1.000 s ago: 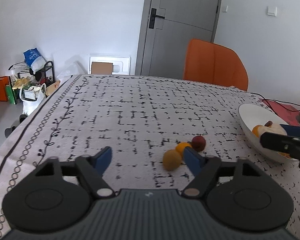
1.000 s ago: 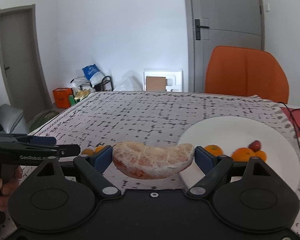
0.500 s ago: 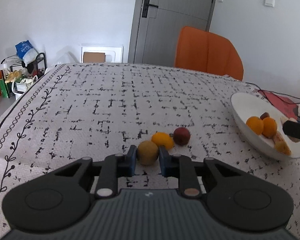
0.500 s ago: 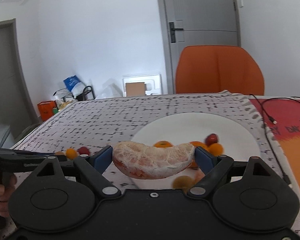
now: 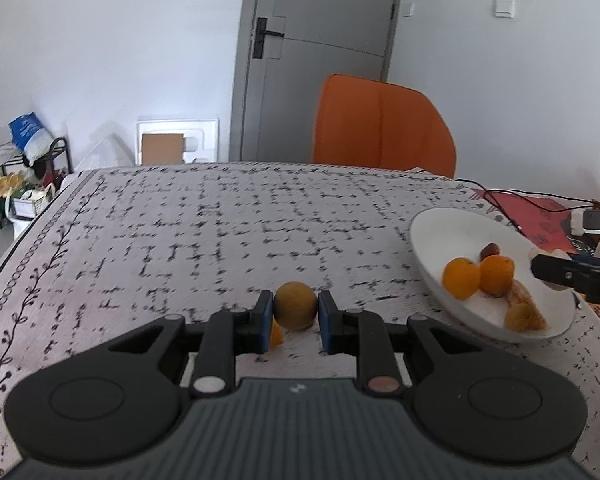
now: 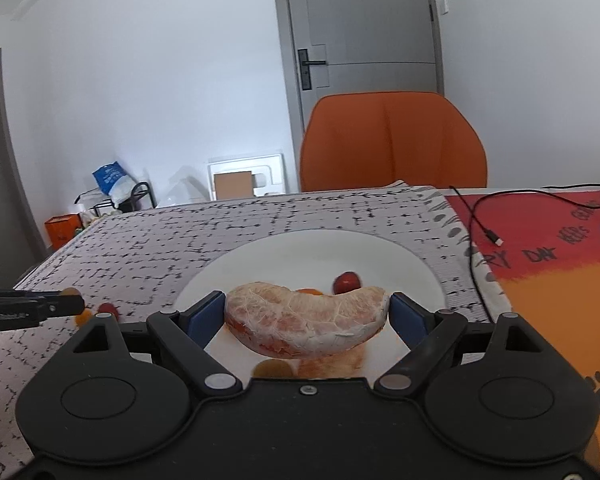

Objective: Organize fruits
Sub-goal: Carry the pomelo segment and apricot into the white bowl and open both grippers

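The left gripper (image 5: 295, 322), wide open a second ago, has clamped its blue pads on the round yellow-brown fruit (image 5: 295, 311), ready to carry to the white ceramic plate (image 5: 432, 232) off its right. The right gripper (image 6: 307, 316) stays spread around the peeled pink pomelo segment (image 6: 306, 322), now above that plate.

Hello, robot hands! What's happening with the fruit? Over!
Left gripper shut on a brownish fruit. Right gripper holds a peeled wedge above the white plate. Nothing in the way.
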Tool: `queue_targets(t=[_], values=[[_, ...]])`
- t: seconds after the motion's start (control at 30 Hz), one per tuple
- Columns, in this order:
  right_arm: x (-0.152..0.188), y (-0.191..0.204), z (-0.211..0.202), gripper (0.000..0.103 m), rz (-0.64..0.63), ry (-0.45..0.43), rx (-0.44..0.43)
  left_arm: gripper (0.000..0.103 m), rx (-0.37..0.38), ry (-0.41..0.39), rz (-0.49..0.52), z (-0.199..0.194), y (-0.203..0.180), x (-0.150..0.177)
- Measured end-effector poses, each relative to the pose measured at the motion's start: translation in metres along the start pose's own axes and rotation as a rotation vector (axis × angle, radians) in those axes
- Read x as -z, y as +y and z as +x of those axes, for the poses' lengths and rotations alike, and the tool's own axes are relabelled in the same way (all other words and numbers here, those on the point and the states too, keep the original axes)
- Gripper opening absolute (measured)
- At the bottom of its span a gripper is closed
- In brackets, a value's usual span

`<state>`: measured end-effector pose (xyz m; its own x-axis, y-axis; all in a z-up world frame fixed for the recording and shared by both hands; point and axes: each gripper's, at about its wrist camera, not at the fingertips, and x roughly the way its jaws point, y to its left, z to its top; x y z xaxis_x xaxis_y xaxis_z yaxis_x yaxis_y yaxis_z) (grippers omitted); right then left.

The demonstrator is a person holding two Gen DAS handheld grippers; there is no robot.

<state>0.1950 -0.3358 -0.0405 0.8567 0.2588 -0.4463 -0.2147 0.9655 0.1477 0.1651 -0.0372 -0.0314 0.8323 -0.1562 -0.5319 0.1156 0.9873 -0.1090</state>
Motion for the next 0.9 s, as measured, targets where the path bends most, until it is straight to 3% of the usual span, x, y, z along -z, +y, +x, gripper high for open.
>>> queue_targets(t=[0.6, 0.9], values=[[-0.005, -0.035, 0.008, 0.085, 0.000, -0.003, 0.038, 0.022, 0.078, -0.007, 0.079, 0.017, -0.054, -0.016], [-0.005, -0.044, -0.002, 0.090, 0.027, -0.034, 0.029, 0.022, 0.123, -0.003, 0.127, 0.025, -0.084, -0.021]])
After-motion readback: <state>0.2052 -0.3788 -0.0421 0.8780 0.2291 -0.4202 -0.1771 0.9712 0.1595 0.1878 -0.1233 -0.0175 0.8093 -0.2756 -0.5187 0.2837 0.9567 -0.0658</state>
